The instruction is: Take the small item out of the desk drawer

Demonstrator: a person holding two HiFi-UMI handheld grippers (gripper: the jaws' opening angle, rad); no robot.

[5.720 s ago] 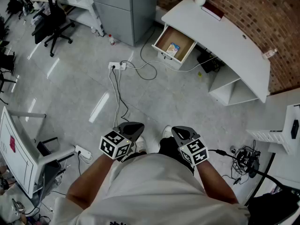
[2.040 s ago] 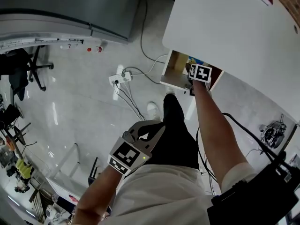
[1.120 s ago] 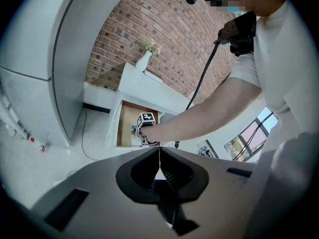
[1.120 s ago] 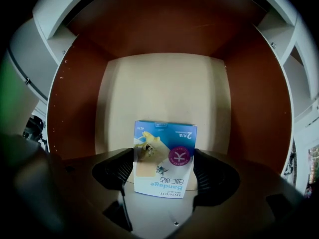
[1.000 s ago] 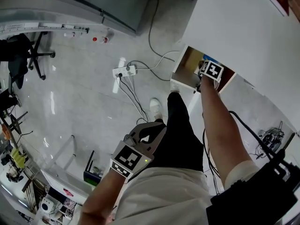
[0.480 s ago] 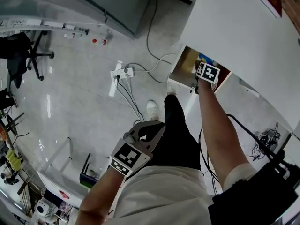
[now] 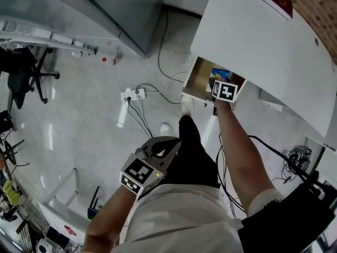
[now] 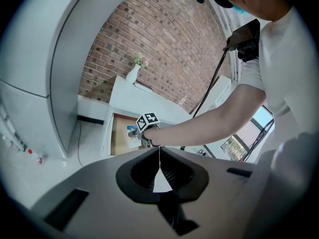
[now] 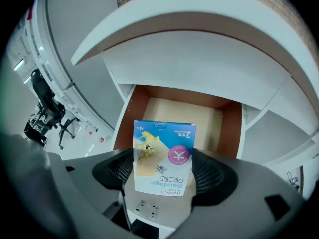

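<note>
From the head view, the white desk has its drawer pulled out, and the right gripper reaches over the drawer's front edge with a small bandage box just ahead of its marker cube. The left gripper hangs low near the person's legs, well apart from the desk and over bare floor. In the left gripper view the left gripper's jaws meet in a thin line with nothing between them. Far beyond them are the open drawer, the outstretched right arm and a white vase at the desk's far end. In the right gripper view the right gripper has its two ribbed pads closed against the side edges of the bandage box, which stands upright with its print upside down. Behind the box, the drawer's pale floor shows bare between its brown walls, so nothing else appears to be stored in it. The grasp looks made, and the box seems raised off the drawer floor near the front edge. What is left, I judge, is to carry it fully clear of the drawer.
</note>
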